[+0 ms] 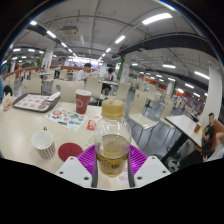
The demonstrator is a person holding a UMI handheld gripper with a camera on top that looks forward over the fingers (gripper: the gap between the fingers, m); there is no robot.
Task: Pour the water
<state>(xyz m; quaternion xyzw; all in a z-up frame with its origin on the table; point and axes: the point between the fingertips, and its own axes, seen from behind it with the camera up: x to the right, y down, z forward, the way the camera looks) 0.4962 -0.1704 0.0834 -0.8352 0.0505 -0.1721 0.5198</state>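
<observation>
A clear plastic bottle (113,140) holding yellowish liquid stands upright between my gripper's (113,163) fingers, and both purple pads (88,156) press on its lower body. Its upper part reaches up past a red paper cup (83,100) standing further off on the white table (25,125). To the left of the fingers a white ribbed paper cup (44,144) stands on the table, with a round red coaster (69,151) beside it.
A tray (35,102) with items lies at the far left of the table, and a printed leaflet (68,118) lies near the red cup. Other tables and chairs (150,108) fill the hall to the right. A person (82,72) sits in the background.
</observation>
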